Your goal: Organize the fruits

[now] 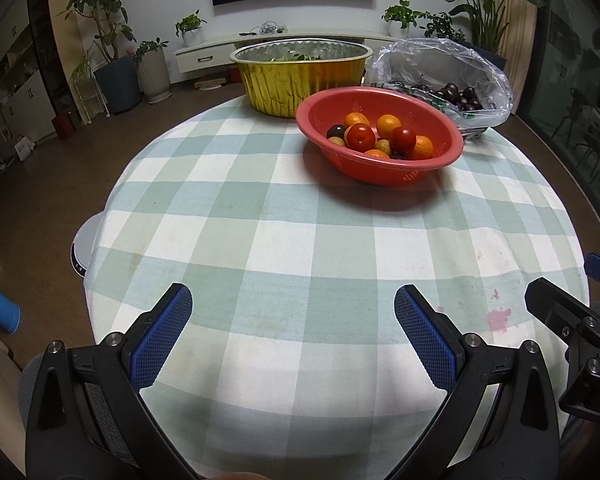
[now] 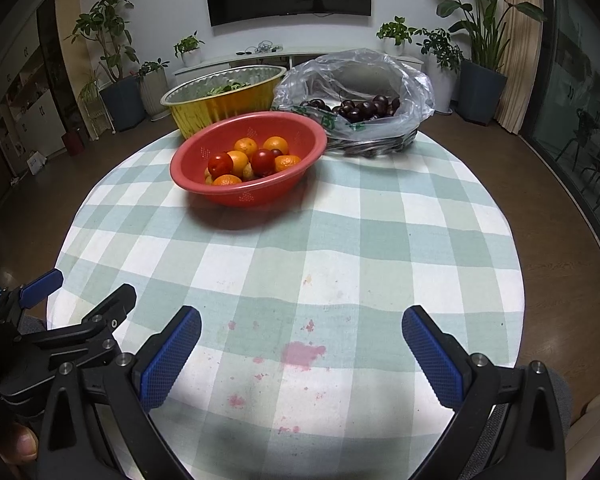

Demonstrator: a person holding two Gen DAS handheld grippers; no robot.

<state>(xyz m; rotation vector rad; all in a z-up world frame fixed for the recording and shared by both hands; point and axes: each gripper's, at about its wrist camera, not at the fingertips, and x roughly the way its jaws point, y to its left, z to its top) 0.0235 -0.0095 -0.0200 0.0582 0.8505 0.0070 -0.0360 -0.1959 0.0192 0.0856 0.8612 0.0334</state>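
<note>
Table: round top under a green-and-white checked cloth (image 2: 340, 240); near half bare apart from pink stains (image 2: 302, 354).
Fruit: oranges and red fruit in a red bowl (image 1: 364, 168), at the far side, well apart from both grippers.
Far edge: gold foil pan (image 1: 284, 80) and bag of dark cherries (image 2: 364, 110), just behind the bowl.
Left gripper (image 1: 294, 322): jaws wide apart, empty, above near edge.
Right gripper (image 2: 302, 344): jaws wide apart, empty, beside it.

Red bowl (image 2: 248, 184): I see matt perforated plastic.
Gold tub (image 2: 224, 100): crinkled shiny foil.
Bag (image 2: 360, 80): thin clear glossy plastic.
Bench cloth (image 2: 340, 240): woven checked fabric, stained.
My claw pads (image 2: 168, 360): blue textured rubber.
</note>
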